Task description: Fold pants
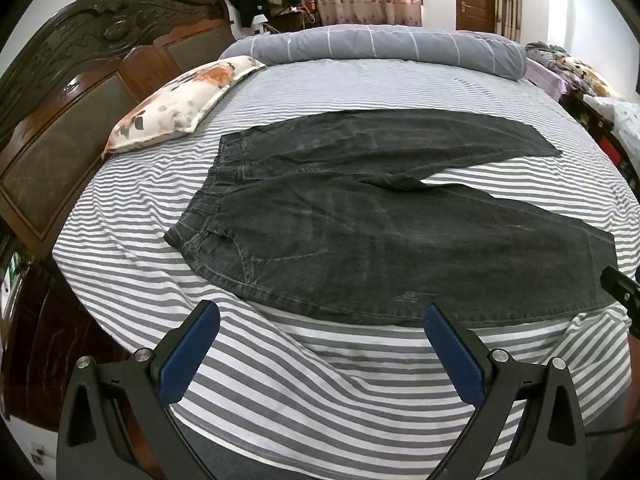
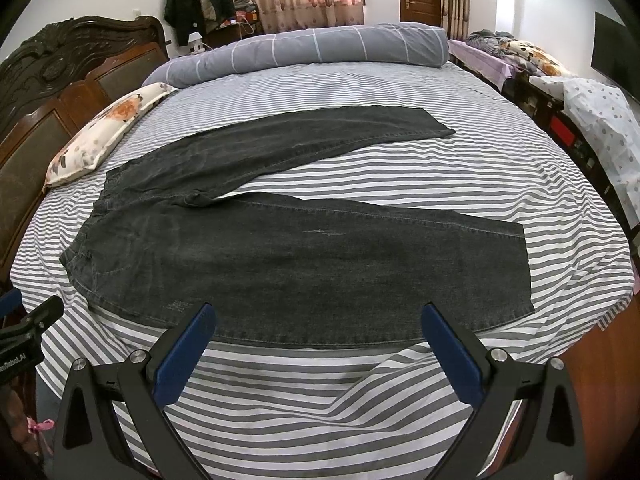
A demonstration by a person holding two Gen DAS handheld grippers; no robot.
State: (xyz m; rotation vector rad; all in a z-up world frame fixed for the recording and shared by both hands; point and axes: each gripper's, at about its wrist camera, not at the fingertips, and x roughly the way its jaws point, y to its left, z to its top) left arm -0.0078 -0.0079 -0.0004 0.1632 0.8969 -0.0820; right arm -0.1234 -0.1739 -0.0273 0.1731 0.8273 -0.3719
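Dark grey jeans (image 1: 360, 216) (image 2: 304, 256) lie flat on a striped bed, waistband to the left, the two legs spread apart toward the right. My left gripper (image 1: 320, 316) hovers open just short of the near leg's hem-side edge, by the hip. My right gripper (image 2: 318, 316) is open too, its blue pads over the near leg's lower edge, holding nothing. Each gripper's black body shows at the edge of the other's view: the right gripper (image 1: 622, 288) and the left gripper (image 2: 28, 320).
The grey-and-white striped sheet (image 1: 280, 380) (image 2: 400, 168) covers the bed. A floral pillow (image 1: 176, 104) lies by the carved wooden headboard (image 1: 80, 92) at left. A rolled grey duvet (image 2: 304, 50) runs along the far side. Cluttered furniture (image 2: 592, 120) stands to the right.
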